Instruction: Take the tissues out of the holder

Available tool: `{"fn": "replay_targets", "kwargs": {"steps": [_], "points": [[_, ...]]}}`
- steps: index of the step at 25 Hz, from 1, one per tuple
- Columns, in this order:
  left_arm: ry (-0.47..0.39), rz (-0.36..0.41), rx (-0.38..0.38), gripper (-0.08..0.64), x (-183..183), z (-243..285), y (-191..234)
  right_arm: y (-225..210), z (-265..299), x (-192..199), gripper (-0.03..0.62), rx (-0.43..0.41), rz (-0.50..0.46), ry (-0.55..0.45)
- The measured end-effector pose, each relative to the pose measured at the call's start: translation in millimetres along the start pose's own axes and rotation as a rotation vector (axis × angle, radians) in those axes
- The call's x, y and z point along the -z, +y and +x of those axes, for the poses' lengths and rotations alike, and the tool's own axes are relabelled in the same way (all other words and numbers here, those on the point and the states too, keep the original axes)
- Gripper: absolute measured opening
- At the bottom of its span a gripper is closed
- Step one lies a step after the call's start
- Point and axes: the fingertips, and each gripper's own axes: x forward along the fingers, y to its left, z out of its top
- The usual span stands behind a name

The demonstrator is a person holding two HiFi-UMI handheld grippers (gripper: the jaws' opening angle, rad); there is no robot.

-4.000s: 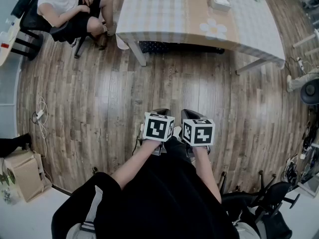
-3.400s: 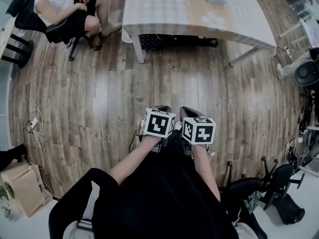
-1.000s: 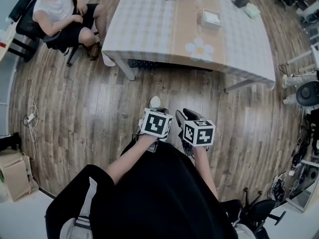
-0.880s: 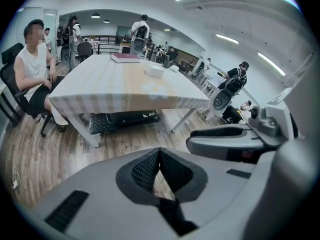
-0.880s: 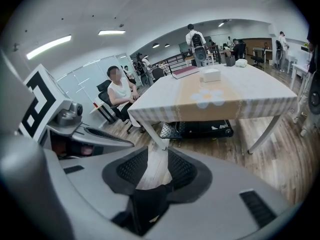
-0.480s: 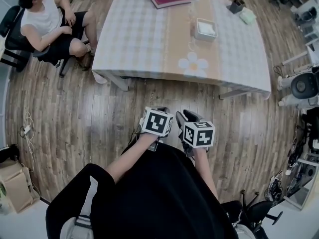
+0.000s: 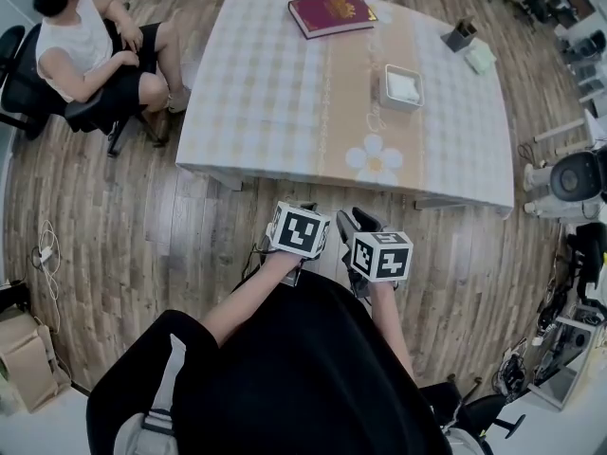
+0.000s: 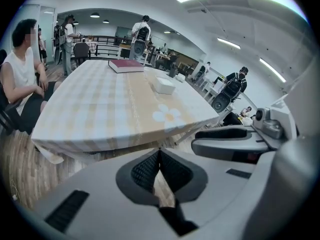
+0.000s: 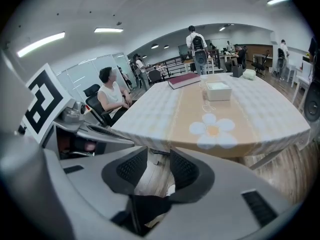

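A white tissue holder (image 7: 401,87) with white tissues in it stands on the checked tablecloth, right of the table's middle; it also shows as the holder (image 8: 164,85) and the holder (image 9: 219,91). Both grippers are held close to the body, short of the table's near edge and well away from the holder. In its own view my left gripper (image 8: 159,154) has its pads meeting at the tips, with nothing between them. My right gripper (image 9: 159,168) stands a little open, a narrow gap between its pads, empty. In the head view they are the left gripper (image 7: 303,209) and the right gripper (image 7: 353,220).
On the table (image 7: 266,112) lie a red book (image 7: 332,13), a small dark pot (image 7: 461,34) and a pale packet (image 7: 480,57) at the far right. A person (image 7: 85,50) sits on a chair at the table's left. Speakers and cables stand at the right (image 7: 569,173).
The view has moved forward: the table has come nearer and now shows whole. Both grippers keep their place in front of the body.
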Motion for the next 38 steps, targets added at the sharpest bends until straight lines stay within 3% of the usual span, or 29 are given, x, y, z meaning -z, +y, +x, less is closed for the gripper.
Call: {"fn": "replay_targets", "kwargs": {"steps": [12, 24, 27, 33, 38], "points": [[0.013, 0.060, 0.052, 0.008, -64.3, 31.2, 30.0, -22.5, 38.5, -66.0, 0.149, 0.062, 0.035, -0.039], [0.039, 0.096, 0.117, 0.008, -91.1, 53.9, 27.4, -65.5, 43.6, -97.5, 0.169, 0.151, 0.083, -0.083], [0.034, 0.092, 0.109, 0.008, -87.4, 48.5, 26.8, -67.3, 40.4, -96.4, 0.178, 0.152, 0.077, -0.087], [0.014, 0.040, 0.067, 0.008, -98.8, 67.8, 0.7, -116.3, 29.4, -108.2, 0.187, 0.129, 0.044, -0.081], [0.016, 0.015, 0.059, 0.008, -133.1, 90.3, 7.7, -142.6, 52.8, -140.3, 0.201, 0.114, 0.026, -0.059]]}}
